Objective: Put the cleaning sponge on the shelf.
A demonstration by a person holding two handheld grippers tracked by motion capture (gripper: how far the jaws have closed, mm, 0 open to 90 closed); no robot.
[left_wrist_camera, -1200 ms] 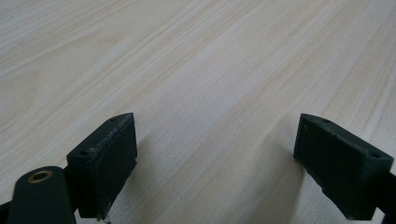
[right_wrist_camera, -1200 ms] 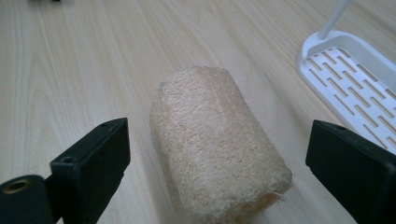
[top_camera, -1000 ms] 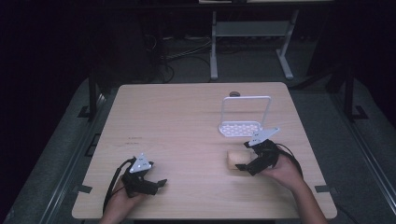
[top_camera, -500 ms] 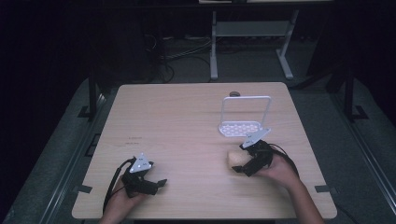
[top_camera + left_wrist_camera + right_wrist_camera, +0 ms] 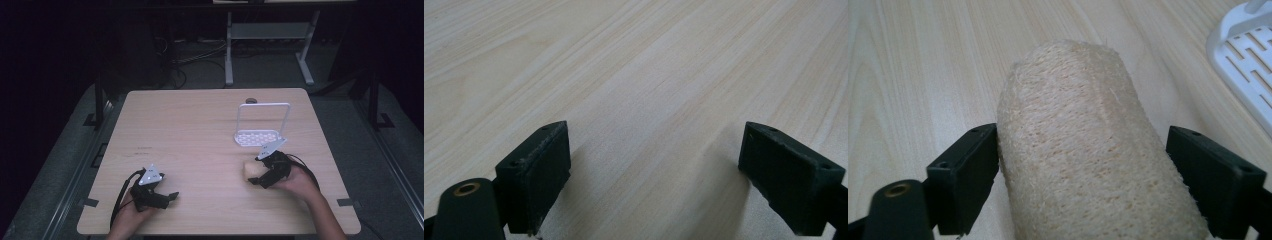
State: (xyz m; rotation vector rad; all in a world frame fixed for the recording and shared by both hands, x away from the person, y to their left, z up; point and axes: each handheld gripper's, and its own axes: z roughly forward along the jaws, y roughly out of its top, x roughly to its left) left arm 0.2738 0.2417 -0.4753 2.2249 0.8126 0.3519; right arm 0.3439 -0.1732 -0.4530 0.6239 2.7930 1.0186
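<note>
Right gripper [image 5: 1083, 165] has just been closing its jaws around the loofah [image 5: 1088, 145], which lies on the table [image 5: 200, 130] near the white rack [image 5: 260, 135]; both pads touch, seemingly securing a lift. Left gripper [image 5: 654, 165] idles open, empty.

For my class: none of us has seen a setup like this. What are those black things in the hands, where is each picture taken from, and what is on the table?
A person sits at a wooden table and holds a hand-held grasping tool in each hand; there is no robot. One picture looks down from above; the other two come from cameras riding on each tool, looking along its two black jaws. On the table lie a pale loofah and a white rack. The right tool has the loofah between its jaws, which have just been closing; one jaw touches it, and the other is at its edge, so a firm grip is not certain. The left tool rests open over bare wood.
</note>
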